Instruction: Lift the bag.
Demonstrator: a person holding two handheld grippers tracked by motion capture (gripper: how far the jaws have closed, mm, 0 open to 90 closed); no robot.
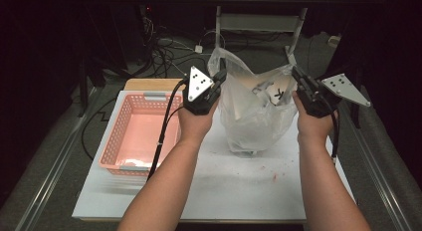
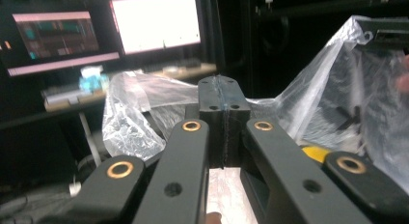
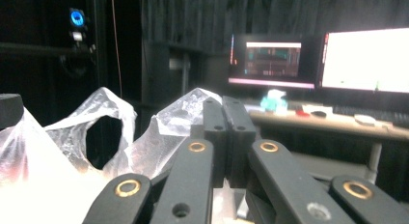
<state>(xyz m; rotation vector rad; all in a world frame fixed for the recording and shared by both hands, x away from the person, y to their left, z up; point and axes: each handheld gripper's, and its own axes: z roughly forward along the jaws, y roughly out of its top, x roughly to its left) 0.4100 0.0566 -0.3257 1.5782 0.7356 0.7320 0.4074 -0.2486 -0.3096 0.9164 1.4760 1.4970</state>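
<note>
A: Plastic bag (image 1: 254,111) — where does it stand?
B: Upright on the white table (image 1: 239,186), a little past centre toward 1 o'clock, mouth pulled wide between the two grippers. It is clear and crinkled, with something dark and a bit of yellow showing through its wall.
A: And the left gripper (image 1: 219,76)?
B: At the bag's 9 o'clock, pinching the rim. In the left gripper view its jaws stand pressed together with a thin fold of film caught in the seam.
A: The right gripper (image 1: 297,73)?
B: At the bag's 3 o'clock, on the opposite rim. In the right gripper view the jaws are closed flat on each other, and the film rises in peaks just to their 9 o'clock side; the plastic appears clamped there too.
A: Anything else on the table?
B: A pink basket (image 1: 119,126) at 9 o'clock from the bag, near the left forearm, holding nothing that I can see. Monitors (image 3: 313,60) glow behind, at 12 o'clock.
</note>
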